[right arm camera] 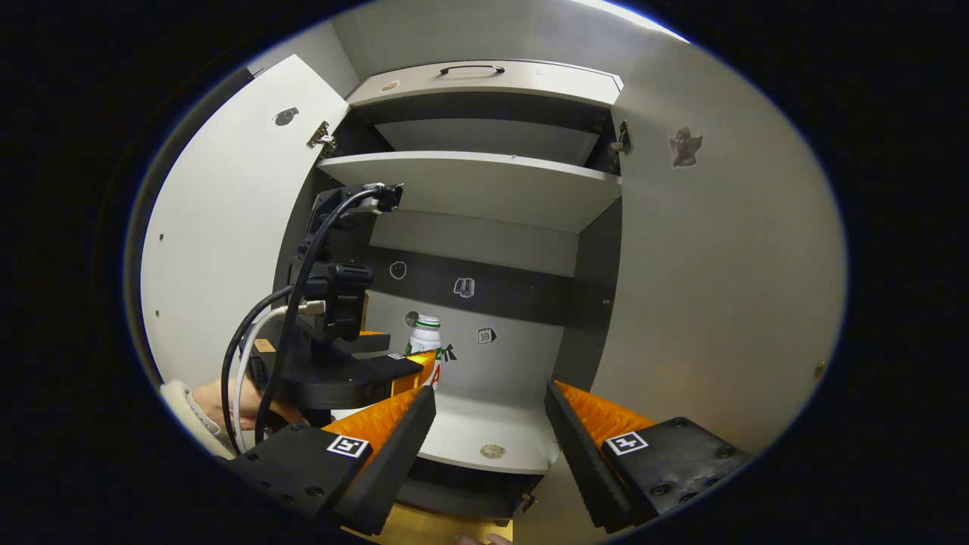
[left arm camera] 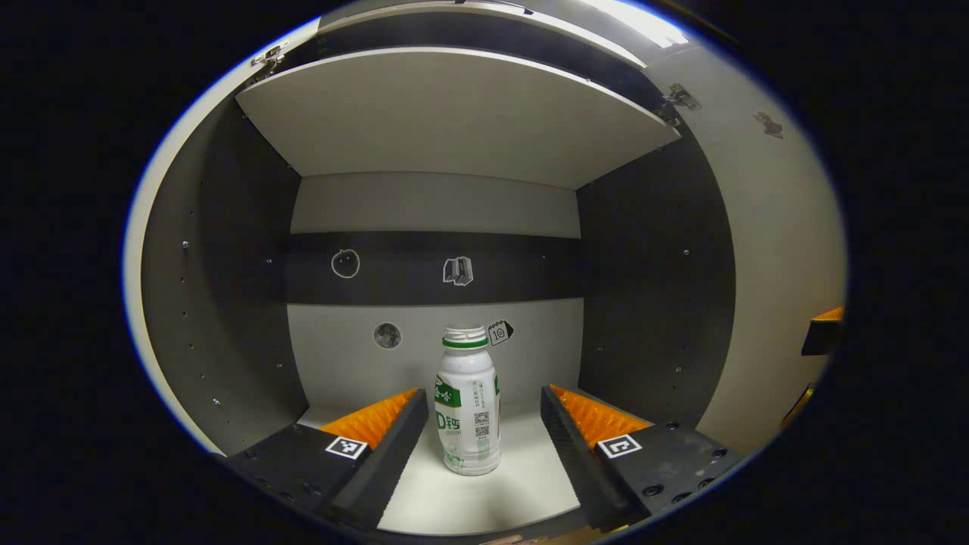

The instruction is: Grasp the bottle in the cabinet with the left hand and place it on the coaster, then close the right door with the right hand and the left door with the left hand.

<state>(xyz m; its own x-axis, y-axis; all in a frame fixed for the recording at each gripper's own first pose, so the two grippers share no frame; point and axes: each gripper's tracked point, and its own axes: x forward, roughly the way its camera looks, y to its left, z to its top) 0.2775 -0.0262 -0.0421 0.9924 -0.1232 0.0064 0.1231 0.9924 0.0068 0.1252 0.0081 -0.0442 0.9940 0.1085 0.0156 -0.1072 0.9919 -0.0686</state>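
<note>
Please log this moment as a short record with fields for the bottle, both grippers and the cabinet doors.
bottle: white plastic bottle with green band, upright on the pale lower cabinet shelf, cap off or missing cannot be told
left gripper: left gripper open, fingers either side of the bottle, not touching
right gripper: right gripper open, holding nothing, outside the cabinet
doors: white left door and white right door both open
stage: bottle not yet grasped

Left gripper (left arm camera: pixel 484 443) and right gripper (right arm camera: pixel 488 446) both level, jaws spread wide — nothing between the fingers pressed.
</note>
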